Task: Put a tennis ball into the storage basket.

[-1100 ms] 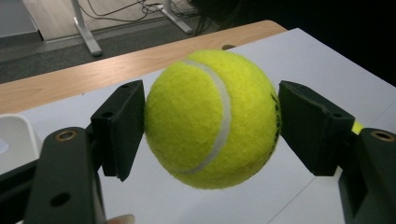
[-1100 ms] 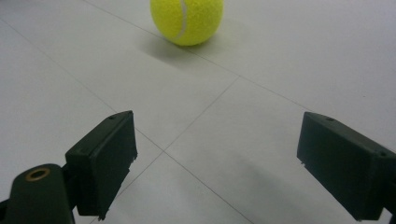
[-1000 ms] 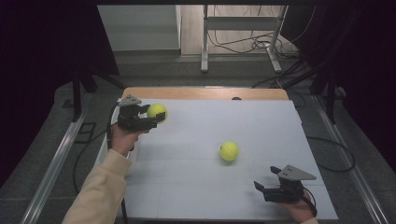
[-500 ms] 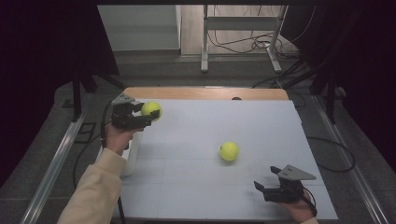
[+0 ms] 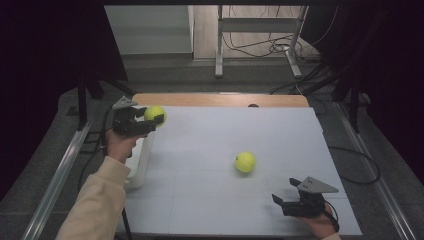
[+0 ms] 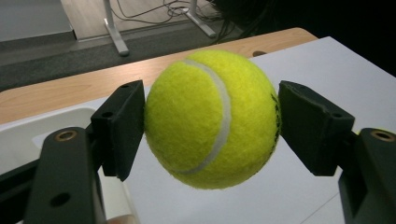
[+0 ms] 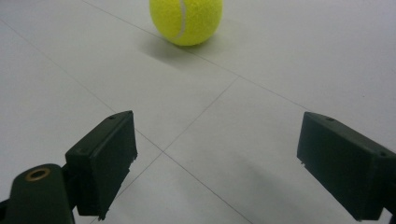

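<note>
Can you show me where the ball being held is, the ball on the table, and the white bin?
held tennis ball (image 6: 210,119), left gripper view, middle of its felt
loose tennis ball (image 5: 245,162), high view, its centre
white bin (image 5: 142,162), high view, its side wall

lab setup, dark curtains (image 5: 60,45), loose floor cables (image 5: 255,47), white table (image 5: 210,200)

Two tennis balls (image 5: 154,114) (image 5: 245,162), two grippers (image 5: 150,123) (image 5: 281,201), one white table (image 5: 280,135), one white tray (image 5: 141,165)
</note>
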`<state>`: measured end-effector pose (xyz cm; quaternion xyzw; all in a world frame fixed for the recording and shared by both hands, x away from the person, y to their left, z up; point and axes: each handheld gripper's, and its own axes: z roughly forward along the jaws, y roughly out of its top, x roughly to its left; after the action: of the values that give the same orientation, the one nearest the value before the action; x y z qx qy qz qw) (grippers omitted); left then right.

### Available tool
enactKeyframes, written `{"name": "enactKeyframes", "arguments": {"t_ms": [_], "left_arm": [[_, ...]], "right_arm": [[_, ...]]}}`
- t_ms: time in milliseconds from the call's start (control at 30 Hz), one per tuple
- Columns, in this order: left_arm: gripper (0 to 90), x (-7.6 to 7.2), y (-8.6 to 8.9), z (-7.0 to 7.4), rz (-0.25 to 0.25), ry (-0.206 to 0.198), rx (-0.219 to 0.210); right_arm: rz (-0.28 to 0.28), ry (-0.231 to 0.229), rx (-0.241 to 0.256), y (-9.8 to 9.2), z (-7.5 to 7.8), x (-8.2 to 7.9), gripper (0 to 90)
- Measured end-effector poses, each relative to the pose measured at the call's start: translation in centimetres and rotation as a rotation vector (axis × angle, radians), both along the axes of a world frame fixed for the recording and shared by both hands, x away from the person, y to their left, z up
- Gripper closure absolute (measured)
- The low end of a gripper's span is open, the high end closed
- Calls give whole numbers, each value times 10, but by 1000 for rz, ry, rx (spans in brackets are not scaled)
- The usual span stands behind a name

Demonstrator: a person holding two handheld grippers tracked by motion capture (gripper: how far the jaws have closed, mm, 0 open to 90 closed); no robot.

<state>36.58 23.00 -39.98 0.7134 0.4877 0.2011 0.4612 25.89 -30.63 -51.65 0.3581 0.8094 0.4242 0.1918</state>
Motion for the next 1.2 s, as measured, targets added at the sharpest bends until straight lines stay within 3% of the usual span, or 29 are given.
{"name": "enactKeyframes", "arguments": {"t_ms": [1200], "left_arm": [[269, 2, 45, -8, 124, 16, 0]], "right_arm": [[0, 4, -8, 0, 0, 0, 125]]}}
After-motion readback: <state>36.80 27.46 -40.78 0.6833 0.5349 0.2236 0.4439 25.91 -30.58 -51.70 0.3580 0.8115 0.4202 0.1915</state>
